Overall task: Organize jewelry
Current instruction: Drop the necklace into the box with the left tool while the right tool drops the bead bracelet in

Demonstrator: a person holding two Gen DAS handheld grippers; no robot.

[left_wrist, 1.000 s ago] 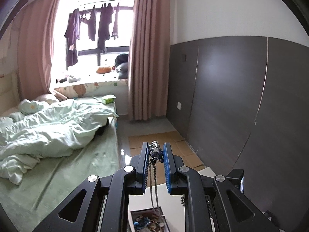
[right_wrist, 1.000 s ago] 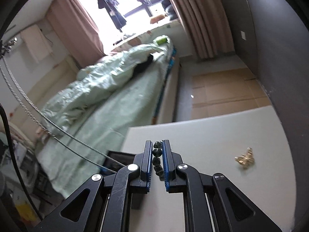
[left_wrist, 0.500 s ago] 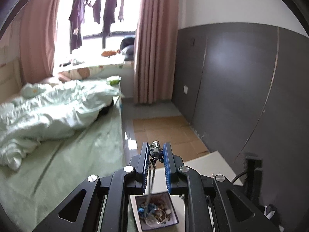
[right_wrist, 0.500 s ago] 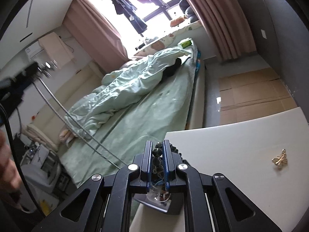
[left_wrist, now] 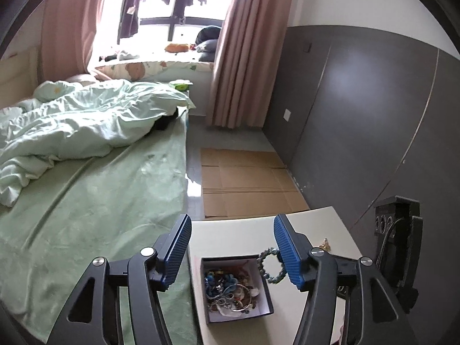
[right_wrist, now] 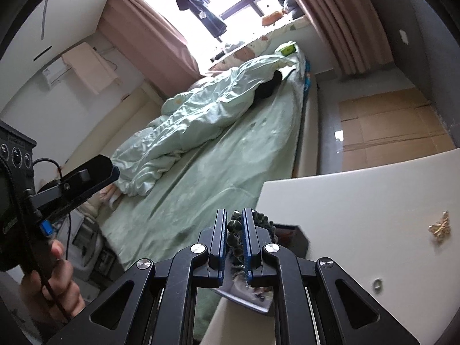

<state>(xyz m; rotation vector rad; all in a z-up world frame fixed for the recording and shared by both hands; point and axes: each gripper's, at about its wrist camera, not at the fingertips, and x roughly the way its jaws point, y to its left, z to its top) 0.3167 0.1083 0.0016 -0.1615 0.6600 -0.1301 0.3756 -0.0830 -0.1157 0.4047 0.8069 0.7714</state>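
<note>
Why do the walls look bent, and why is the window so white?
Left wrist view: fisheye lens bows the grey wall panels; window overexposed to white.
Right wrist view: same curving, tilted; window blown out, jewelry box behind the claw smeared by blur.

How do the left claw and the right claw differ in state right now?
The left claw stands wide open with nothing between its blue pads, above the small dark box of mixed jewelry. The right claw is shut on the grey-green beaded bracelet, which it holds just beyond the box's edge. Both hover over the white table and share the same black frame with ribbed blue pads.
</note>
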